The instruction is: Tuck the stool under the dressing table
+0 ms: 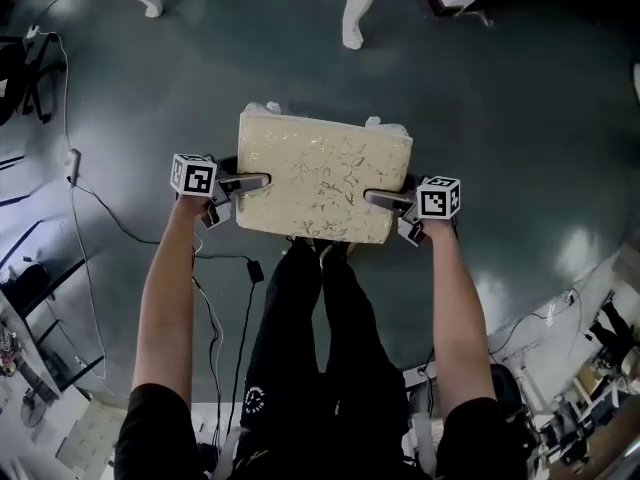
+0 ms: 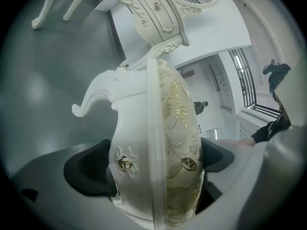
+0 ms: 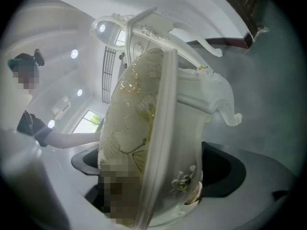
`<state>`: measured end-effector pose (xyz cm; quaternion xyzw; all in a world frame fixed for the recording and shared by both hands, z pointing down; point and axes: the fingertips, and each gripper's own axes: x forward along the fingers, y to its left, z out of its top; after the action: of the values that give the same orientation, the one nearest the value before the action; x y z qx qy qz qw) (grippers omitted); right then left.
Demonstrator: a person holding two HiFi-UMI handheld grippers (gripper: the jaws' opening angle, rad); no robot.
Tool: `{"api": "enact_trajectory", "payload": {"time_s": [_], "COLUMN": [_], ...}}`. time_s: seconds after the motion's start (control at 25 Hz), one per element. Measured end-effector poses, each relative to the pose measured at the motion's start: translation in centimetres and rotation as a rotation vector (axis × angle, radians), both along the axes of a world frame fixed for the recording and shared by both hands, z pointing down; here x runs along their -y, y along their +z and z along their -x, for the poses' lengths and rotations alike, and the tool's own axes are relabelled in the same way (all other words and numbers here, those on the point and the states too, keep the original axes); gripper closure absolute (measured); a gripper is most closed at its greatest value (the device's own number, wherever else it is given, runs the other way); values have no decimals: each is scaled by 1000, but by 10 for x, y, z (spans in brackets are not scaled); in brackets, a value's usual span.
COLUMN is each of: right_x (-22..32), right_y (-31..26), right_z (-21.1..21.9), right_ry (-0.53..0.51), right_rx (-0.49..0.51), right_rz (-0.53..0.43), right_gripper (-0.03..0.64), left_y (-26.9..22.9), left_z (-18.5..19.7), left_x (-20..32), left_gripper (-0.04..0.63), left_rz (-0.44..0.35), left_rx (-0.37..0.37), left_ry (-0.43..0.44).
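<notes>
- Jaws, L gripper (image 2: pixel 156 171): closed across one short edge of stool (image 2: pixel 158 143) seat. One jaw presses the gold-patterned cushion (image 2: pixel 184 128), the other the white frame (image 2: pixel 129 128) beneath.
- Jaws, R gripper (image 3: pixel 153 176): same clamp on opp. short edge, cushion and frame pinched together.
- Stool position, head view: held between both grippers, just in front of the person. It is well apart from dressing table (image 1: pixel 355 8), whose white legs show at top. Can't tell if stool feet touch floor (image 1: pixel 520 118).
- Handling (est.): frame stiff, painted, prob. slick. Cushion soft, so grip may creep. Weight moderate, so keep both sides level.
- Best hold (est.): mid seat rail, as now, not the curled stool leg (image 2: pixel 91 97).
</notes>
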<state>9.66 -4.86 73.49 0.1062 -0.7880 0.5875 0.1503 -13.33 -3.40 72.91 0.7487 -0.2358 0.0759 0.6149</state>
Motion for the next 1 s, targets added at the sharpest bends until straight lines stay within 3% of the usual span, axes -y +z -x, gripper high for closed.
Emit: {"api": "enact_trajectory", "payload": {"time_s": [0.2, 0.4, 0.6, 0.72, 0.88, 1.0], "right_x": [13, 23, -1, -3, -4, -39], "right_y": [-30, -32, 21, 30, 25, 23], "right_z": [8, 62, 4, -16, -10, -24], "right_ry": [-56, -61, 125, 141, 137, 153], "right_rx": [6, -5, 0, -17, -32, -27], "right_rz": [-19, -40, -29, -12, -5, -7], "right_gripper": [14, 14, 14, 14, 14, 14], "left_y": [-31, -26, 31, 43, 44, 43], "left_z": [6, 58, 6, -14, -7, -21], "left_x": [-4, -5, 9, 6, 2, -29], "left_gripper": [44, 44, 43, 43, 41, 41], "left_rz": [2, 11, 36, 59, 62, 63], "left_rx": [1, -20, -2, -25, -37, -30], "left_ry": [-53, -52, 138, 130, 121, 135]}}
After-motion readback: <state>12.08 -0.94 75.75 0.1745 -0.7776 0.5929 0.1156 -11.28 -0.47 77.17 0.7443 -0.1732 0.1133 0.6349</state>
